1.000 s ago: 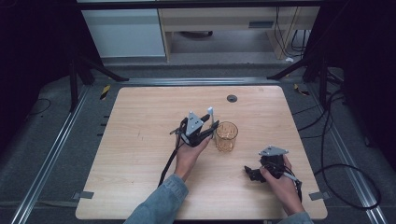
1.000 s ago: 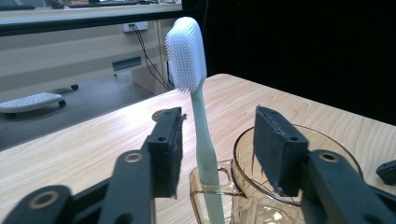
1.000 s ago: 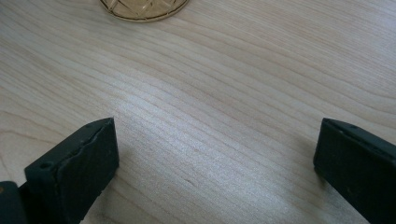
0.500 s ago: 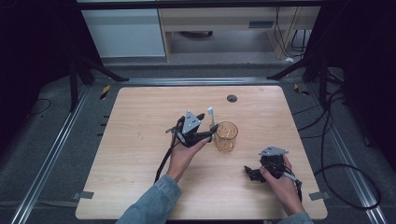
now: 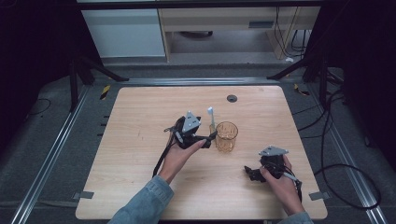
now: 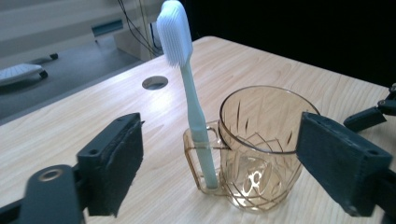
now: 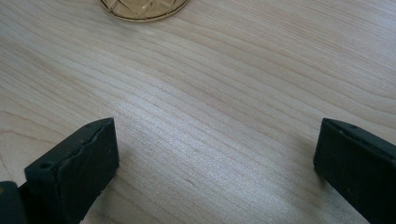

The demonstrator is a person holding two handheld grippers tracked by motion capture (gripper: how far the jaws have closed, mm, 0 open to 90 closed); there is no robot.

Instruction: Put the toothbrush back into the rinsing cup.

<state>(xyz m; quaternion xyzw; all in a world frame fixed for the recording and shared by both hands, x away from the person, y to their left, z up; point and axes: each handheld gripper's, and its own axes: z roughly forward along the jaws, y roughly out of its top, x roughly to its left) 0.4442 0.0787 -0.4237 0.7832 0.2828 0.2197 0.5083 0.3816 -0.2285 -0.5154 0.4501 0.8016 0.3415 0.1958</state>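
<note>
Pulling back carelessly, the left tongs [image 6: 219,154], whose jaws have just been opening and now flank the cup [image 6: 259,149] untouched, could clip the brush [image 6: 187,88] propped in its handle, while the right tongs [image 7: 215,158] gape near the cup.

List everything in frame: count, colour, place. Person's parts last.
cup: 1, clear amber, cut pattern, upright near the table's middle
toothbrush: 1, pale blue-white, upright in the cup's side handle slot, bristles up
table: 1, light wood, with a round grommet hole near its far edge
cabinet: 1, white, on the floor beyond the table
cables: several, black, on the floor to the right
left tongs: 1, black, open, jaws have just been opening, cup and toothbrush between them untouched
right tongs: 1, black, open over bare table near the front right
hands: 2, left in a denim sleeve
</note>
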